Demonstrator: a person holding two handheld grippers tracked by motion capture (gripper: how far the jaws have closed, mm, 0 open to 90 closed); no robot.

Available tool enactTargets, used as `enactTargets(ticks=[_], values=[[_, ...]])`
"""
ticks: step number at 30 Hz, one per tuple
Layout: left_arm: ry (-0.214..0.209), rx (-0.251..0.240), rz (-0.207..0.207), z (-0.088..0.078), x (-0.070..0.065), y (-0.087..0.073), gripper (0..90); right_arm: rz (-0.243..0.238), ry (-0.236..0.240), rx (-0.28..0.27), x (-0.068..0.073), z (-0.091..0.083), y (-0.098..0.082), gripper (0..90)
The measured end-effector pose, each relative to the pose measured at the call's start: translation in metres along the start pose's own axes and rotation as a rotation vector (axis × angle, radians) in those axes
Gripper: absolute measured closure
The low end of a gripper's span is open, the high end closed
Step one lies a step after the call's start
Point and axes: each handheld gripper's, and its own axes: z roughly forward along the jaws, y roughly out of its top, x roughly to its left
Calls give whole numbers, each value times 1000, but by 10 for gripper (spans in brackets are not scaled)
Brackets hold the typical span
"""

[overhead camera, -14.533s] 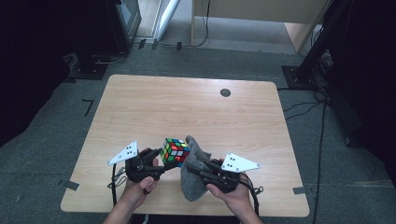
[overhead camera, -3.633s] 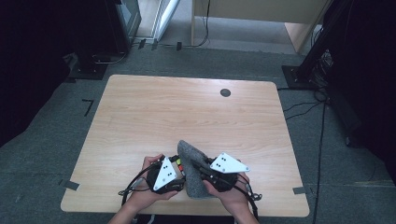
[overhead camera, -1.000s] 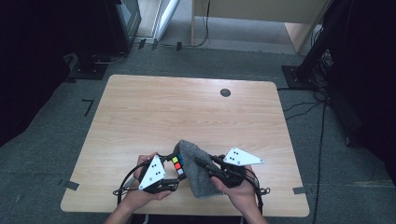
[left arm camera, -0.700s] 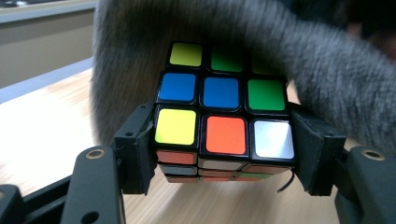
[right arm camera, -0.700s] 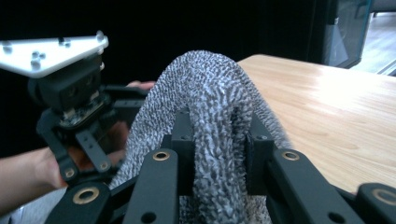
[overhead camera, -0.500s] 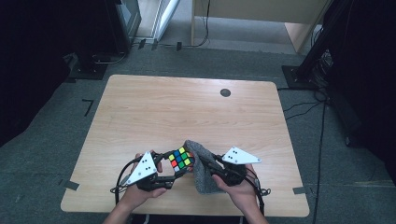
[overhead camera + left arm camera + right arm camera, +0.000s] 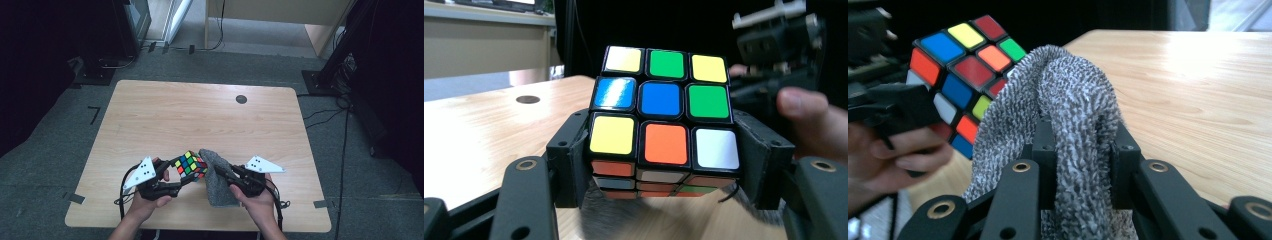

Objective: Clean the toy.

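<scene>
While left gripper (image 7: 186, 176) is clamping puzzle cube (image 7: 190, 164) at near table (image 7: 150, 115) edge, right gripper (image 7: 220, 172) is pinching grey cloth (image 7: 218, 182); cloth touching cube's right side.

My desk (image 7: 150, 115) is pale wood with rounded corners, and a small dark round disc (image 7: 241, 99) sits near its far edge. It stands on grey carpet (image 7: 60, 150), where strips of tape (image 7: 76, 198) mark the floor beside it. Beyond the desk I see black stands (image 7: 330, 75), loose cables (image 7: 320, 112) and a light wooden cabinet (image 7: 280, 15).
</scene>
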Motion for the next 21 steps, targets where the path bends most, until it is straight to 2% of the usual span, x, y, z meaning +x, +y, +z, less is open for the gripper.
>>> enactTargets(ticks=[2, 4, 7, 9, 10, 11, 13, 15, 17, 18, 19, 21], values=[[-14, -27, -57, -1, 4, -2, 345, -28, 53, -24, 9, 3, -1, 730], [-29, -51, -111, -3, 8, -2, 345, -63, 57, -36, 16, 7, -3, 734], [-23, -67, -126, -5, 11, -1, 345, -62, 107, 5, 18, 14, -10, 736], [-36, -80, -146, -5, 10, -1, 345, -104, 139, 59, 25, 22, -16, 734], [-32, -79, -143, -4, 10, 0, 345, -133, 137, 85, 30, 26, -19, 733], [-26, -76, -140, -4, 10, 0, 345, -170, 113, 110, 34, 30, -20, 732], [-18, -70, -133, -5, 11, -1, 345, -168, 60, 113, 31, 30, -18, 733], [-19, -72, -145, -6, 12, -1, 345, -112, -4, 48, 22, 22, -14, 731], [-25, -71, -148, -5, 12, -1, 345, -55, -32, -42, 14, 13, -11, 731], [-29, -68, -149, -3, 11, -1, 345, -66, -27, -58, 14, 12, -11, 730], [-32, -65, -147, -2, 10, -1, 345, -97, 1, -54, 18, 14, -12, 729], [-35, -59, -148, -2, 10, -1, 345, -177, 77, 4, 29, 23, -17, 726]])
